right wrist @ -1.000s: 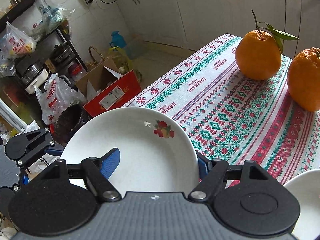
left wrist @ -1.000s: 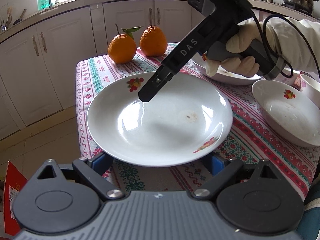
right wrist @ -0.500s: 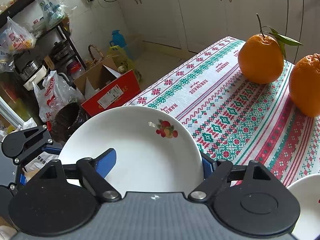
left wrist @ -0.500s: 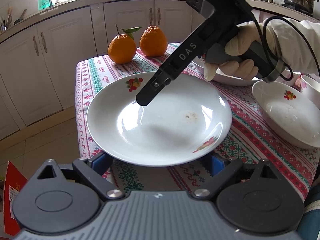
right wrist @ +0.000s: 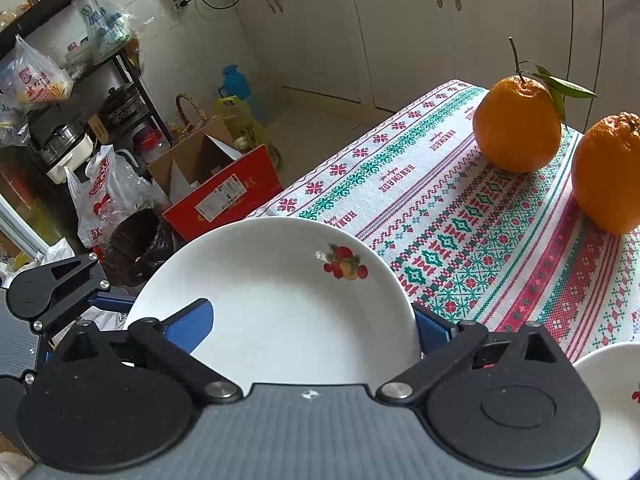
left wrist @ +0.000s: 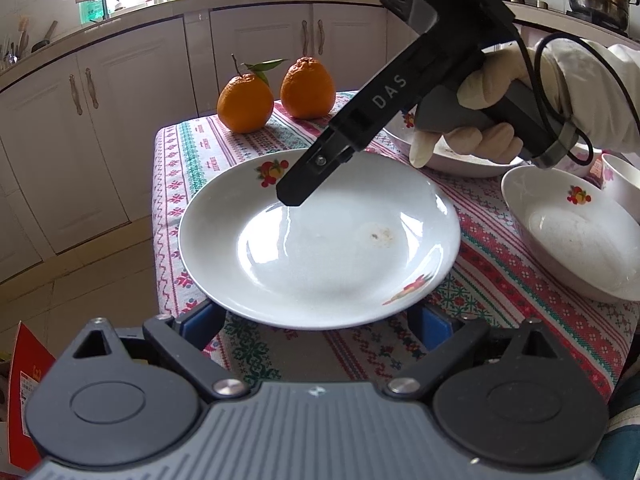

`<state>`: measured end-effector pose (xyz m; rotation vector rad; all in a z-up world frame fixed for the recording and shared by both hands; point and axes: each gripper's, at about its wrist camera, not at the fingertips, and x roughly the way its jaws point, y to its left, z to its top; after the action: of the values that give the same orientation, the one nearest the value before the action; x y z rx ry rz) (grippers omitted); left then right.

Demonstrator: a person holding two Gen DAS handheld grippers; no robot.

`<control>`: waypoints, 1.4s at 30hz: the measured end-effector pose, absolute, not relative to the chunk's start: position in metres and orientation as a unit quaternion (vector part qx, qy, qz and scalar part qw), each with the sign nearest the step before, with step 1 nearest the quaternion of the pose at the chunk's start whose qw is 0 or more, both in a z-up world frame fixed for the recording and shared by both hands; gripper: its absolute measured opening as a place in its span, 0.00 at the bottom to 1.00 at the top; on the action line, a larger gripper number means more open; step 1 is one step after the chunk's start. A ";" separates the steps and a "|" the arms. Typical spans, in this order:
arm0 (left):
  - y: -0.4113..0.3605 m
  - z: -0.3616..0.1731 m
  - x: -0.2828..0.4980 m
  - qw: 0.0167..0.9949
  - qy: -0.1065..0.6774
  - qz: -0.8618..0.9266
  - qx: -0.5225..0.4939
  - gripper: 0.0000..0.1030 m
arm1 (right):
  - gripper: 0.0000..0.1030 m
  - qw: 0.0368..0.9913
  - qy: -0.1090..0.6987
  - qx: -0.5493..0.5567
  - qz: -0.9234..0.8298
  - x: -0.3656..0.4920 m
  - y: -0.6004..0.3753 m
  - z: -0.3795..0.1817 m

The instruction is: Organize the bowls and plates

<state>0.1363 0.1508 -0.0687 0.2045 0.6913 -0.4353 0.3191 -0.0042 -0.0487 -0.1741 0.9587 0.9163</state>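
Kitchen table with patterned cloth [left wrist: 500, 264]: plate [left wrist: 320, 240] near its corner. Right gripper [right wrist: 312, 324] jaws just opened wide over plate, nothing pinched. Left gripper [left wrist: 316, 316] wide at plate's near rim.

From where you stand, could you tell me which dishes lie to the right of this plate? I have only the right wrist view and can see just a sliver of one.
Observer: A shallow white bowl with a fruit motif sits to the right of the plate, with a strip of tablecloth between them.
Operator: Thank you. Is anything further back?
Observer: Yes, another white dish lies behind, partly hidden by the gloved hand.
Operator: Is the plate's middle clean?
Observer: No, a small brownish stain marks its centre.
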 end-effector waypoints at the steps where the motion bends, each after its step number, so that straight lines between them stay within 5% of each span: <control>1: 0.151 -0.067 0.134 0.913 0.335 -0.210 0.098 0.95 | 1.00 0.787 0.443 -0.082 0.421 0.317 -0.006 -0.046; 21: 0.120 -0.034 0.054 0.934 0.296 -0.193 0.048 0.99 | 1.00 0.866 0.394 -0.074 0.300 0.178 -0.101 0.007; 42: 0.048 -0.059 0.030 0.901 0.322 -0.278 0.090 0.99 | 1.00 0.909 0.376 -0.021 0.178 0.068 -0.187 -0.019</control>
<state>0.0298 0.0484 -0.0589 0.1865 0.6656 -0.5742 0.0676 -0.1868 -0.0193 -0.0425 0.7754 0.3667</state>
